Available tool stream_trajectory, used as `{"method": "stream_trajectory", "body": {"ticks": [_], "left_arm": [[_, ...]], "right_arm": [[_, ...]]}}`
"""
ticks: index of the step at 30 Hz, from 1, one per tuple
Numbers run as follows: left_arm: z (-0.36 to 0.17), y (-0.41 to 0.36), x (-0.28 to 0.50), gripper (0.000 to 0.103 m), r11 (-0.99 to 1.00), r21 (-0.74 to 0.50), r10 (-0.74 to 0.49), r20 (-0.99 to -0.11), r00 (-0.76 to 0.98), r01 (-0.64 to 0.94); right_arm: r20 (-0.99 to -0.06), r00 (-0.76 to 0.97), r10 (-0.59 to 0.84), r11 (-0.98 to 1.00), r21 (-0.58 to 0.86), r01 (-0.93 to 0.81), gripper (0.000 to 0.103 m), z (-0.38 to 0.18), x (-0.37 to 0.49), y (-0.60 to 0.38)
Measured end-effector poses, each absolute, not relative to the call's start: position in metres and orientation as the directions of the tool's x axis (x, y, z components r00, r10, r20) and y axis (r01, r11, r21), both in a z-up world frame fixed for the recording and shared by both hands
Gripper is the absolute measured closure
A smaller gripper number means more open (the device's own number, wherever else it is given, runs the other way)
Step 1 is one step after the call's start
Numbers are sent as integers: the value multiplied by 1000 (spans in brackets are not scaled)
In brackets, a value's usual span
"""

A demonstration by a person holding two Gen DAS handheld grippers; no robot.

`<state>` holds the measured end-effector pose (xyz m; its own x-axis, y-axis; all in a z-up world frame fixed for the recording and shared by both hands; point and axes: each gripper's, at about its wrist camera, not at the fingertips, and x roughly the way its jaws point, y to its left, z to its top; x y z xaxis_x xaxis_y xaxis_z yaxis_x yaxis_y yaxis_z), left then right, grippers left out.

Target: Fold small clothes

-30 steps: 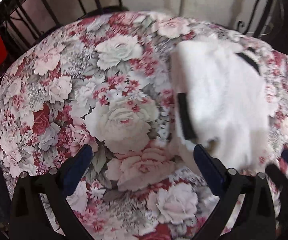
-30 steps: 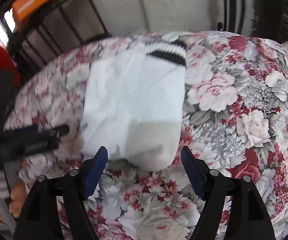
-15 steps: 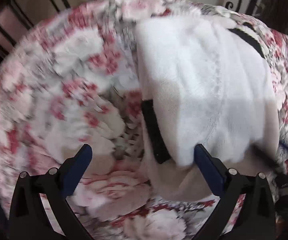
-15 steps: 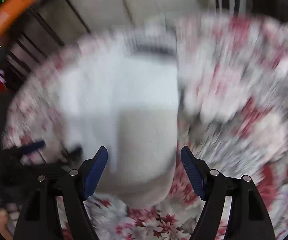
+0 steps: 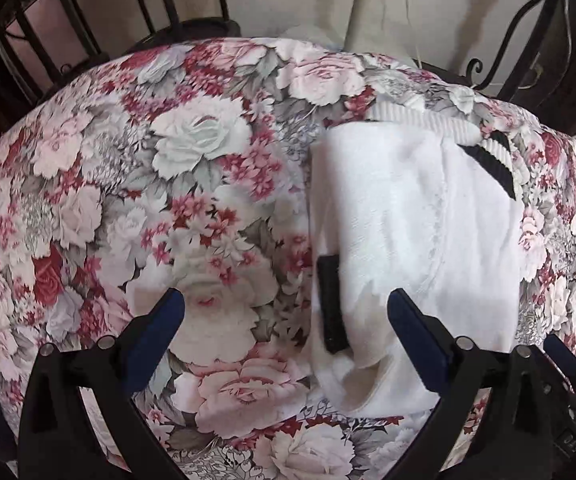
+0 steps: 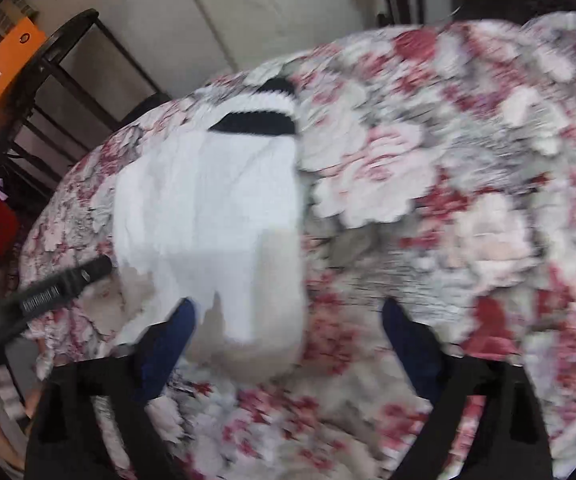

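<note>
On top of the floral tablecloth (image 5: 192, 208) we see the white sock(s) (image 5: 415, 216), lying flat, folded over w/ a black-striped cuff (image 5: 491, 160) at the far end and another dark band (image 5: 329, 304) showing at the near-left edge. Toe end is nearest us, greyish.

L gripper (image 5: 284, 316): jaws wide apart, nothing between the pads; right blue finger hangs over the sock's near-left part, left finger over bare cloth. Can't tell if it touches fabric.

R gripper (image 6: 288, 328): view is motion-blurred. Jaws apart, have just been closing some, but no pinch yet; left finger sits over the sock's near toe end, right finger over tablecloth, so only the sock's near edge lies between them. Empty as far as we can tell.

Our read: step in hand = getting both grippers onto the near end to lift and fold it toward the cuff. To do it well:
- seat pads down at the fabric edge before closing, grab all layers, not just the top one
- L takes near-left corner by the dark band, R takes near-right/toe corner, keep them level
- carry the end straight to the cuff so edges line up, release flat

Risk: pinching tablecloth along w/ the sock, since the cloth is soft and right underneath.
</note>
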<state>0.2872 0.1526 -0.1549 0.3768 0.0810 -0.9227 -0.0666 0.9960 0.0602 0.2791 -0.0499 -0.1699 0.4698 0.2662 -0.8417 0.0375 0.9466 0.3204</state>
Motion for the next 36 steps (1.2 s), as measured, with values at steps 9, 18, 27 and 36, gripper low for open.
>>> {"method": "stream_trajectory", "body": {"ticks": [9,18,27,36], "left_arm": [[-186,149,300,4,969,236,247,-904,350,-76],[-149,149,292,4,986,148,167,-898,407,-80],[-199,133,298,4,988,155,154,-935,319,-21],[-192,115,292,4,972,237,219,-904,367,2]], "right_arm": [[-887,422,188,981,146,-130,83,-205,290,3],[-873,403,273,961,264,-81,82,-193,291,-16],[-859,448,247,969,221,-109,53,-196,300,-12],[-859,390,332,924,380,52,26,-219,313,-46]]}}
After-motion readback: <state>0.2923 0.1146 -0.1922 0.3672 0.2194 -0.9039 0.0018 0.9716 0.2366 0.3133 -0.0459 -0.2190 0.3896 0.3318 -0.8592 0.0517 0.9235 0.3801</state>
